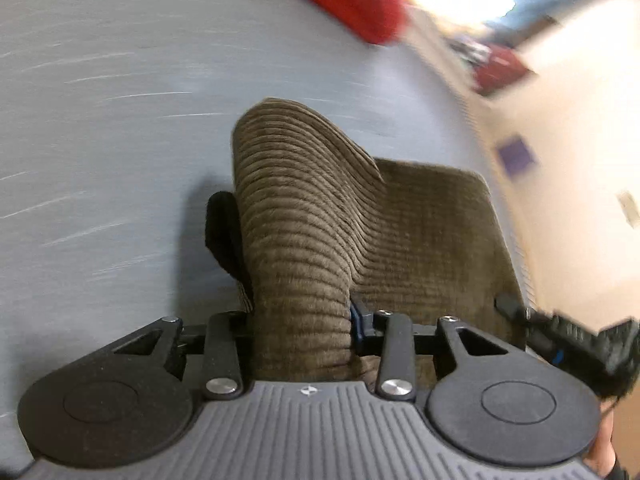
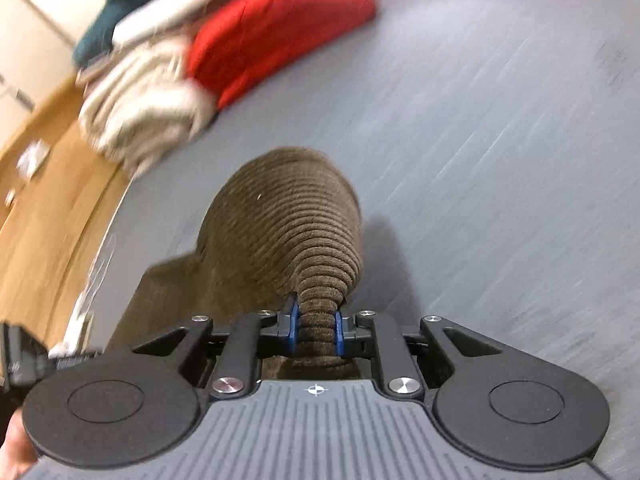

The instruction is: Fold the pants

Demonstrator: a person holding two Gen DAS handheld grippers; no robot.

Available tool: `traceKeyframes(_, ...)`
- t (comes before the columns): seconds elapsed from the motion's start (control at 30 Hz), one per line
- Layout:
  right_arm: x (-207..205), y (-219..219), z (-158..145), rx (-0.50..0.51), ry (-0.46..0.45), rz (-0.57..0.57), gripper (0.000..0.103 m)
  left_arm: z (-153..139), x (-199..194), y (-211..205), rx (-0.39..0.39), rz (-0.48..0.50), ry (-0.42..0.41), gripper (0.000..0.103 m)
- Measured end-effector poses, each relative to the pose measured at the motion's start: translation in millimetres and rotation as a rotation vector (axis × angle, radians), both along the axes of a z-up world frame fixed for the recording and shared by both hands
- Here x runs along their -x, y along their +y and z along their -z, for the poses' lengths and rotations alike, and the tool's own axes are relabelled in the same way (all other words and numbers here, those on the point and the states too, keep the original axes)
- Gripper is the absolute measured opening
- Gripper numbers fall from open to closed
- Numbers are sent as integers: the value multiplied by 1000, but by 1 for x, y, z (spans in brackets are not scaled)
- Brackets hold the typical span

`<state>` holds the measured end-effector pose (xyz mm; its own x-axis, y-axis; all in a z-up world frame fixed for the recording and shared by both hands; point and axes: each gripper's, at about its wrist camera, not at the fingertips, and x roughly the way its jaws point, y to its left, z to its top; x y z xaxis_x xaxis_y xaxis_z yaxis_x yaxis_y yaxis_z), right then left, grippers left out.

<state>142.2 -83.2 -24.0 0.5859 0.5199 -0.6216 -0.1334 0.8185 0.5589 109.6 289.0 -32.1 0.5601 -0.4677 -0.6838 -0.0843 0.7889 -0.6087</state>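
Mid-fold, both of us gripping brown corduroy

Our left gripper point(image 1: 302, 332) and right gripper point(image 2: 316, 330) were each clamped on a raised bunch of the pants point(image 1: 424, 240), the rest lying flat on the grey table point(image 1: 120, 140). We judged a fold underway, not yet laid down and smoothed.

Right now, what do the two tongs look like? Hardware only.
Both tongs, left and right, match: black linkage arms with silver screws, round black discs either side, a ribbed grey body with a small crosshair mark, and blue pads on the fingers.
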Motion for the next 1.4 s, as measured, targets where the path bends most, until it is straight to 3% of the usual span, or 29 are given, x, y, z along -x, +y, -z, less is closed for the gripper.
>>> traceKeyframes(0.13, 12, -69, -33, 102, -190, 122, 17, -12, -19, -62, 81, 79, -125, 42)
traceKeyframes(0.17, 16, -83, -38, 142, -232, 144, 19, -11, -23, -73, 82, 94, -147, 48)
traceKeyframes(0.2, 17, -94, -38, 174, -251, 168, 26, -8, -25, -82, 42, 99, -149, 52)
traceKeyframes(0.23, 16, -105, -35, 211, -249, 202, 30, -2, -27, -91, -66, 80, -116, 57)
traceKeyframes(0.3, 8, -128, -16, 297, -180, 299, 34, 5, -31, -102, -307, 38, -4, 52)
traceKeyframes(0.33, 7, -140, -7, 316, -128, 349, 35, 0, -25, -103, -347, 18, -13, 46)
traceKeyframes(0.43, 19, -168, 6, 242, -58, 412, 35, -26, 2, -114, -318, 72, -164, 45)
traceKeyframes(0.53, 30, -159, -3, 278, -119, 309, 35, -31, 24, -140, -351, 189, -259, 45)
traceKeyframes(0.6, 30, -146, 3, 331, -113, 203, 33, -9, 21, -157, -383, 287, -206, 36)
traceKeyframes(0.67, 25, -132, 29, 423, 20, 140, 33, 30, 19, -169, -481, 330, -39, 36)
traceKeyframes(0.73, 19, -133, 60, 468, 192, 138, 37, 40, 26, -163, -406, 258, -2, 35)
traceKeyframes(0.8, 21, -142, 62, 398, 209, 212, 37, 28, 31, -164, -394, 219, 0, 35)
traceKeyframes(0.97, 35, -154, 34, 338, 99, 355, 37, -16, 32, -169, -524, 263, -74, 35)
traceKeyframes(1.07, 33, -158, 1, 263, -25, 444, 37, -57, 34, -158, -498, 240, -147, 35)
traceKeyframes(1.23, 8, -161, -47, 220, -191, 391, 38, -111, 28, -145, -463, 238, -311, 35)
traceKeyframes(1.4, -26, -169, -84, 236, -285, 327, 38, -115, -11, -151, -386, 218, -369, 31)
